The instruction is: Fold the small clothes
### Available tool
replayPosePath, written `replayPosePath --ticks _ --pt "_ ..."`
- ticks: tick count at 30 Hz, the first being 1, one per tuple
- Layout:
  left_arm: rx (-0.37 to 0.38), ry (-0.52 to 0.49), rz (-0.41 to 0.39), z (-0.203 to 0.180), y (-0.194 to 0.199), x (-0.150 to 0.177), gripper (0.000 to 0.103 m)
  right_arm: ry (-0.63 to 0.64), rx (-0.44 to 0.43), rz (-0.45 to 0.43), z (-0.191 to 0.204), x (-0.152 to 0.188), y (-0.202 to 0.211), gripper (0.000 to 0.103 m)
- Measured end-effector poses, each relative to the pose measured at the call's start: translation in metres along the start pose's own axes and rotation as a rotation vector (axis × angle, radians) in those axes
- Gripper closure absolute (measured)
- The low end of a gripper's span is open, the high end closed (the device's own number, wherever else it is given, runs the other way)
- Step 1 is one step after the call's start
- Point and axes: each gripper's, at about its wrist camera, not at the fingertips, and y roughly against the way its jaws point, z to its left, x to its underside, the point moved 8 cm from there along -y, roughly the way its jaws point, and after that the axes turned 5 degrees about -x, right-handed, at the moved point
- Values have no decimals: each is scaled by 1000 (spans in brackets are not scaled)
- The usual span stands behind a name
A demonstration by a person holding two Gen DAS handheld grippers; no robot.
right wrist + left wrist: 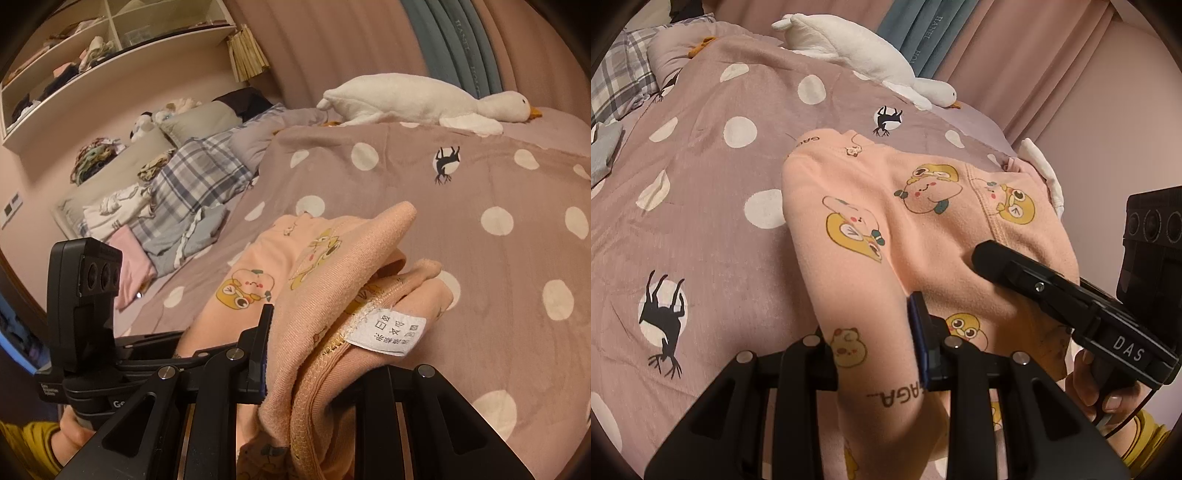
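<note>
A small peach-pink garment [923, 221] printed with cartoon animals lies partly on the polka-dot bedspread [720, 221], its near part lifted. My left gripper [875, 343] is shut on a gathered fold of it; the blue-padded finger [919, 332] shows, the other is hidden by cloth. From the right, my right gripper [993, 258] reaches onto the same garment. In the right wrist view that gripper [314, 354] is shut on the bunched ribbed hem [332, 258], where a white care label [388, 332] hangs. The left gripper [166, 345] sits just to its left.
A white plush goose [424, 99] lies along the far edge of the bed. A plaid quilt [192, 184] and piled clothes [118, 210] sit at the left by the pillows. A wall shelf [110, 48] hangs above. Curtains [1015, 55] hang behind the bed.
</note>
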Motion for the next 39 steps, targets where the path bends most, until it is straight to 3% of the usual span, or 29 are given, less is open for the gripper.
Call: replayPosePath --ticks 39 --pt "-66 -15 44 28 -62 -12 75 -50 15 34 -34 2 -46 80"
